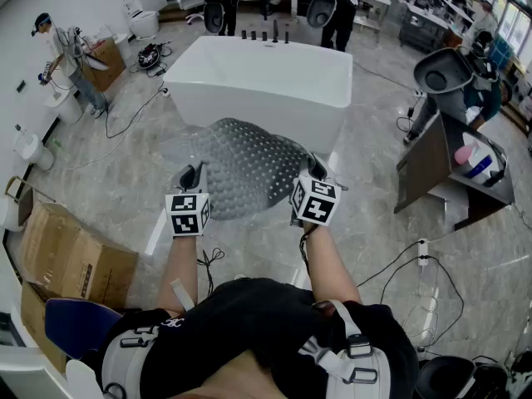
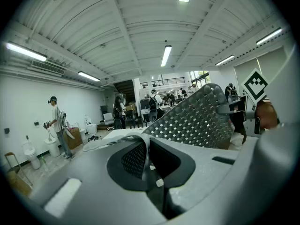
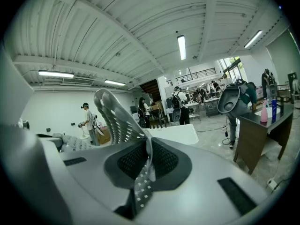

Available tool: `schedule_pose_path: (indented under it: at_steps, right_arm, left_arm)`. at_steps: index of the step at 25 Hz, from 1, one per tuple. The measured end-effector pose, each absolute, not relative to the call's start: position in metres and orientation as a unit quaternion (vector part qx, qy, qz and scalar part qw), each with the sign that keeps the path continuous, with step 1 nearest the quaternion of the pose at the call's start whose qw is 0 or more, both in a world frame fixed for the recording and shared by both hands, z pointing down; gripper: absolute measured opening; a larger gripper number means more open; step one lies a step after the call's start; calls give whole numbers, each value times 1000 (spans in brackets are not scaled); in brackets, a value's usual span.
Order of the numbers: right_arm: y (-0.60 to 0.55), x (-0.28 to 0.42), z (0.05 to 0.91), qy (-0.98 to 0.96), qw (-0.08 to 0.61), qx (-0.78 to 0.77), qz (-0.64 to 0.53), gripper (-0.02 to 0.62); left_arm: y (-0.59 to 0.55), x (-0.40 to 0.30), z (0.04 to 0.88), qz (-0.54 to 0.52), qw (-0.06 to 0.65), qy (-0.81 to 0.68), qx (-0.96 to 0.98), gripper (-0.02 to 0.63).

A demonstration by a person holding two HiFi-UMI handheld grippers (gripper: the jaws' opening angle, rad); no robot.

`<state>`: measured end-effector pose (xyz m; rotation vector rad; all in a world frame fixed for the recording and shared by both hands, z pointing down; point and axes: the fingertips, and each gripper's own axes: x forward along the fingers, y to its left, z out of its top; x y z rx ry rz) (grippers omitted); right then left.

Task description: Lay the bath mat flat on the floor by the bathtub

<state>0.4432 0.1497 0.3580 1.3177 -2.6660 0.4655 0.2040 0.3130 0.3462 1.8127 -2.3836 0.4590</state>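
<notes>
A grey bath mat [image 1: 246, 166] dotted with small holes hangs in the air in front of the white bathtub [image 1: 264, 80], held up by two corners. My left gripper [image 1: 189, 178] is shut on the mat's near left corner, and the mat's edge [image 2: 145, 154] runs between its jaws. My right gripper [image 1: 317, 169] is shut on the near right corner, with a strip of mat [image 3: 144, 172] pinched in its jaws. From the left gripper view the mat [image 2: 197, 121] rises to the right; from the right gripper view the mat [image 3: 115, 118] curves up to the left.
Cardboard boxes [image 1: 71, 260] lie on the floor at the left. A dark cabinet [image 1: 445, 173] with bottles stands at the right. Cables and a power strip [image 1: 422, 252] trail over the marble floor. Several people stand around the room, one [image 1: 62, 56] at far left.
</notes>
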Motion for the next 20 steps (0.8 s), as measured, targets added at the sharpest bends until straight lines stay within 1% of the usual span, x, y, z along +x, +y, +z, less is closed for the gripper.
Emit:
schedule_pose_path:
  at_steps: [10, 20]
  right_arm:
    - [163, 434, 356, -887, 64, 432, 152, 20]
    - [171, 432, 348, -886, 57, 435, 147, 21]
  left_arm:
    - [323, 210, 337, 163, 26, -781, 603, 17]
    - [321, 207, 332, 145, 31, -779, 609, 17]
